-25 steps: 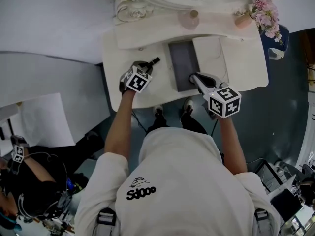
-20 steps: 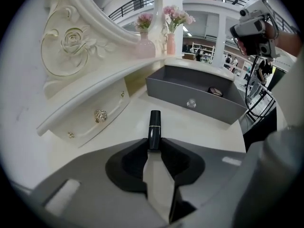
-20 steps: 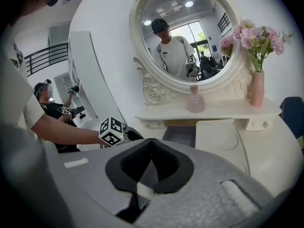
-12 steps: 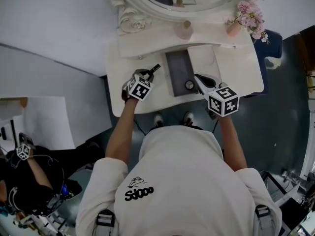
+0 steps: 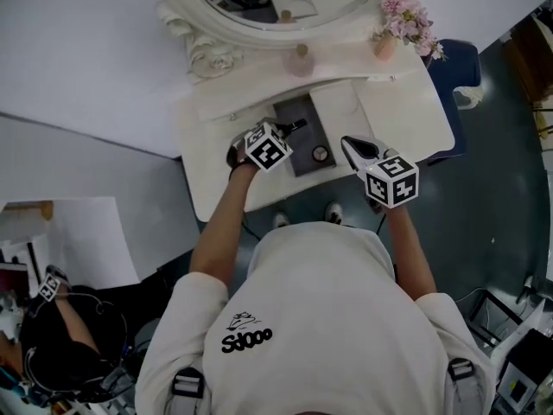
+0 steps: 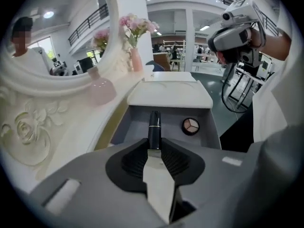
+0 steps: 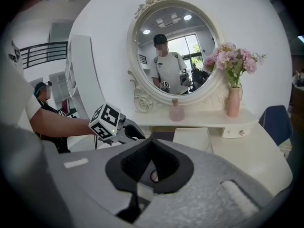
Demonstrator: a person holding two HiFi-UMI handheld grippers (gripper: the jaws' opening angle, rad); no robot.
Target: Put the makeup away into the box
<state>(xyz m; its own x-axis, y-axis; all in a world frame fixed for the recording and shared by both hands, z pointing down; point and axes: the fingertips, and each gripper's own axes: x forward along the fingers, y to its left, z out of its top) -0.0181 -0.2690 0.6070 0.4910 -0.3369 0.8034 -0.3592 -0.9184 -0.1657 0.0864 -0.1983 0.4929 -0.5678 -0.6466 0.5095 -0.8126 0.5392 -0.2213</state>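
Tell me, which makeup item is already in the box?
The round compact lies in the box; the black lipstick is clamped in the left gripper.

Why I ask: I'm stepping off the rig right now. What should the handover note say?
Left gripper: shut on the black lipstick, holding it over the open box set in the vanity top.
Right gripper: jaws together with nothing between them, off to the right of the box.
Done: the round eyeshadow compact lies inside the box.
Left to do: lower the lipstick into the box and let go.
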